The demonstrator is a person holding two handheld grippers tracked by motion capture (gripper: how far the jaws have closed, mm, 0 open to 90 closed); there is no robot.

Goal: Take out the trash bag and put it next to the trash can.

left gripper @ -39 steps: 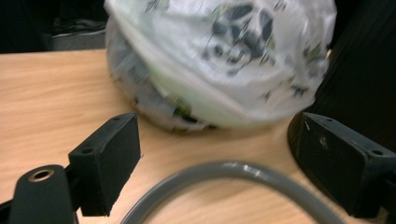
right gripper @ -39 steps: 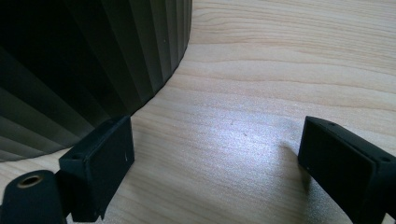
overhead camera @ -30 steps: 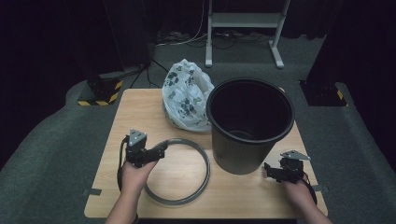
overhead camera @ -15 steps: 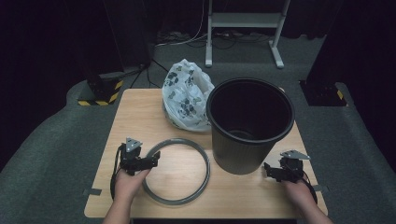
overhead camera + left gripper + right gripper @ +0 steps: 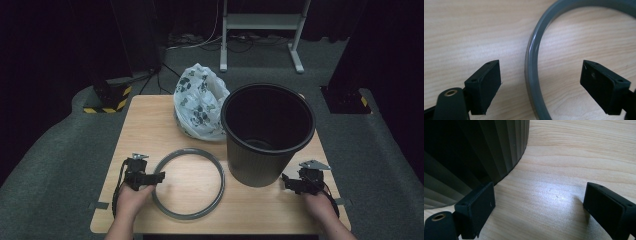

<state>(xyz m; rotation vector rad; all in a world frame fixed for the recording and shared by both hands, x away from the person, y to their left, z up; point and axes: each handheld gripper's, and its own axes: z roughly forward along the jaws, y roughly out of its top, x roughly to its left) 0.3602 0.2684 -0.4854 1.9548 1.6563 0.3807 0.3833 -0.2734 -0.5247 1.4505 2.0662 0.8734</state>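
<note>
Light wooden rectangular table [image 5: 150,125], standing on grey carpet, bearing three items and two hand-held grippers. Item one: flat grey plastic ring [image 5: 188,183], lying flat on the near left part of the table, just left of the bin's base and apart from it. Item two: tall black ribbed plastic waste bin [image 5: 267,132], upright and open-topped, on the right half of the table. Item three: crumpled white plastic bag with dark printed pattern [image 5: 200,107], at the far middle of the table, pressed against the bin's left side. Left gripper [image 5: 159,176]: held low at the ring's left edge, jaws pointing toward the ring; in the left gripper view the ring's band [image 5: 532,75] runs up between the two black pads [image 5: 485,86], one pad outside the ring and one inside it, with bare wood showing on either side of the band; the jaws stand wide, have just been closing a little, and no pad presses on the ring. Right gripper [image 5: 286,181]: held near the table's right front, just beside the foot of the bin; in the right gripper view its jaws stand wide apart over bare wood, nothing between them, the bin's ribbed wall [image 5: 474,152] just beyond the left pad [image 5: 477,210]. Grey metal stand [image 5: 260,22] on the floor beyond the table.
</note>
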